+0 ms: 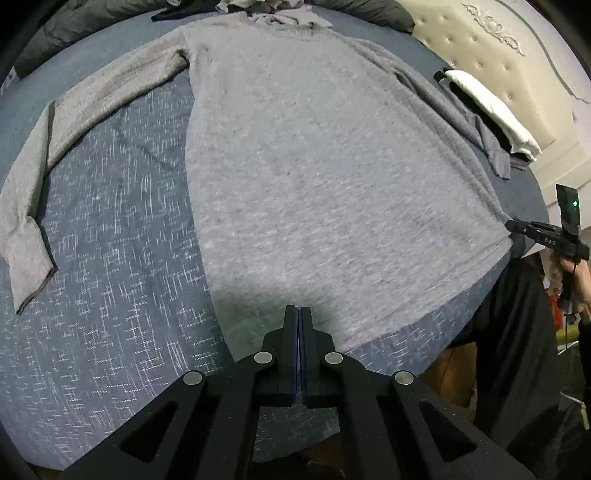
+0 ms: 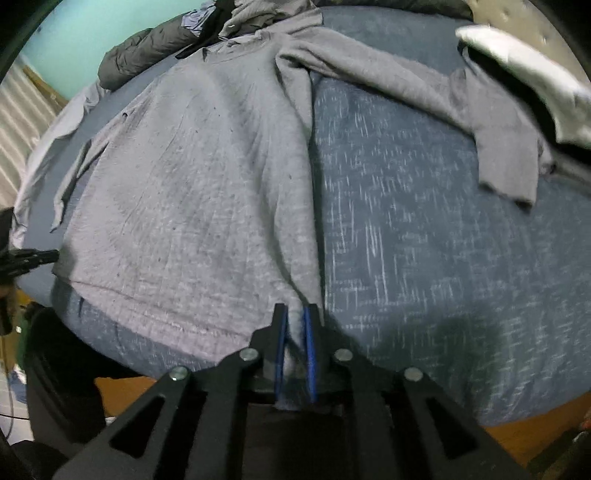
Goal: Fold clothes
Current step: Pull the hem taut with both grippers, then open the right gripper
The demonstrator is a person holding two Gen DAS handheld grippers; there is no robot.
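Sweater (image 1: 332, 166): flat on bed (image 1: 110, 258), sleeves spread, no fold visible | right hand-held gripper (image 2: 294, 325): pinching sweater's hem corner | left hand-held gripper (image 1: 297, 314): closed, empty, over hem | folding remains.

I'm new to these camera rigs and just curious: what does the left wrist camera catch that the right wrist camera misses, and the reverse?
Only the left wrist view shows the grey sweater's outstretched sleeve with its cuff, and the closed, empty left gripper. Only the right wrist view shows the right gripper pinching the sweater's hem corner, plus a turquoise wall. Both show the grey knit sweater lying on the blue patterned bedspread and the folded white cloth.
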